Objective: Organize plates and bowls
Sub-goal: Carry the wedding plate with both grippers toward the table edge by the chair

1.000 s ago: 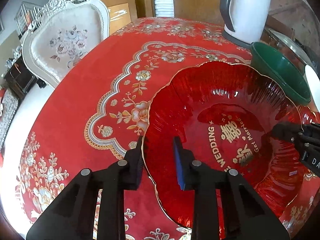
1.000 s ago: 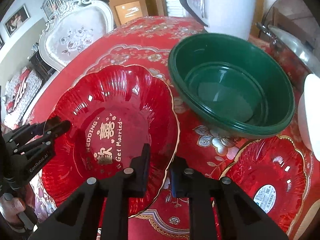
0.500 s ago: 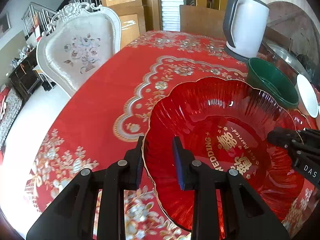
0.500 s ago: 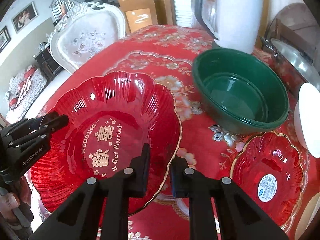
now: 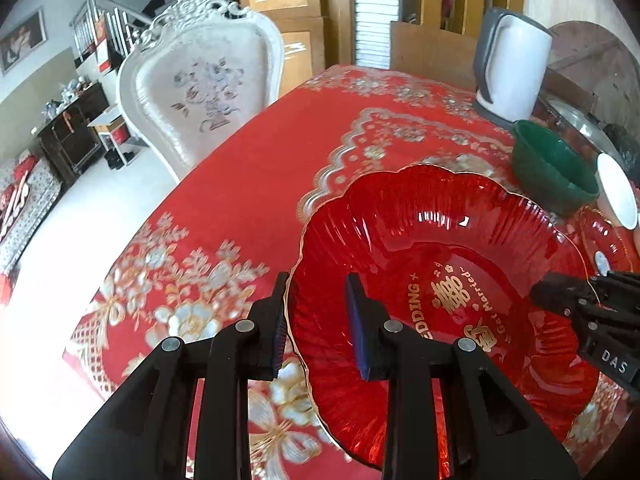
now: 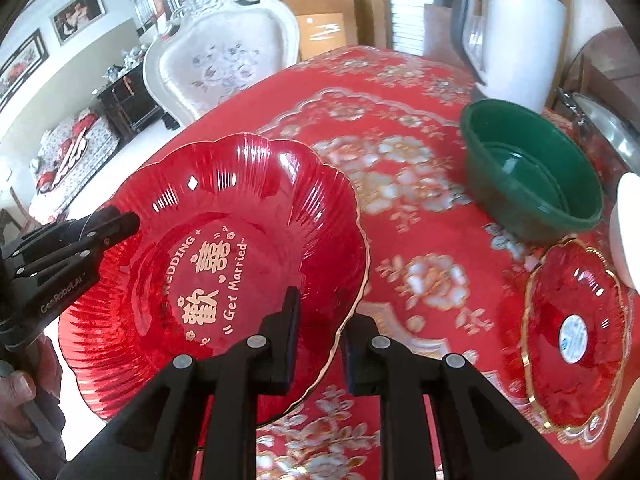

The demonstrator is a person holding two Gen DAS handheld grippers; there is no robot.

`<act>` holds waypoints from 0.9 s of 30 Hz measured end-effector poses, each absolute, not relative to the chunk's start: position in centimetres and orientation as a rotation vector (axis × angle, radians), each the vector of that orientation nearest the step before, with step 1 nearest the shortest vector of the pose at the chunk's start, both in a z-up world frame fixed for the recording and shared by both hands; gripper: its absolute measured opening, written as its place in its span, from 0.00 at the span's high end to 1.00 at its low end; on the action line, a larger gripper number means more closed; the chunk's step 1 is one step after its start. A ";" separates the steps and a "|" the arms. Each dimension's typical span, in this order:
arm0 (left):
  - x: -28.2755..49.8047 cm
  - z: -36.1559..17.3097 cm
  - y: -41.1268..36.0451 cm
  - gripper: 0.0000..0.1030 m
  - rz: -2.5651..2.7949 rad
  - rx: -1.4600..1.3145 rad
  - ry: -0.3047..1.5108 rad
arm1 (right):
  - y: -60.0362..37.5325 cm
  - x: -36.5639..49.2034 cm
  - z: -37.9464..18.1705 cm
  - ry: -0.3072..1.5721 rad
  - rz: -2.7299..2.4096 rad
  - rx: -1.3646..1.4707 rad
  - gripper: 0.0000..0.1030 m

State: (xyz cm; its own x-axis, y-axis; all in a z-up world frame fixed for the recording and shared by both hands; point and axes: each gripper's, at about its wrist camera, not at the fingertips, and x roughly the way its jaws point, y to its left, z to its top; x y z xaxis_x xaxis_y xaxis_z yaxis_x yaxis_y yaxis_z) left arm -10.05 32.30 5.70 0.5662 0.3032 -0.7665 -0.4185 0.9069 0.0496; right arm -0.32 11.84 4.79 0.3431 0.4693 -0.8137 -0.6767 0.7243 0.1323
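Grippers both clamp the big red plate [image 5: 440, 288] — my left gripper [image 5: 316, 320] on its lower-left rim, my right gripper [image 6: 320, 340] opposite — green bowl [image 6: 532, 176] at upper right.

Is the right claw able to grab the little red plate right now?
Probably not yet. The right claw is clamped on the rim of the big red plate, which the left claw grips too. The little red plate lies uncovered, so it must let go first.

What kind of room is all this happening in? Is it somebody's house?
Most likely a home dining room. A table with a red floral tablecloth has a carved white chair drawn up to it, an electric kettle stands at the far end, and a staircase rises behind.
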 end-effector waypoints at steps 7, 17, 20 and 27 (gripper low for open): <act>-11.6 3.6 33.6 0.75 0.447 -0.202 0.889 | 13.6 -1.9 2.9 1.003 0.780 -0.293 0.81; -12.2 2.1 34.1 0.75 0.467 -0.218 0.886 | 14.0 -3.2 1.9 1.025 0.790 -0.313 0.81; -12.4 2.2 34.0 0.75 0.472 -0.217 0.874 | 13.9 -3.2 1.7 1.030 0.790 -0.309 0.81; -12.4 2.0 34.1 0.74 0.474 -0.214 0.850 | 13.6 -2.9 1.5 1.054 0.799 -0.265 0.81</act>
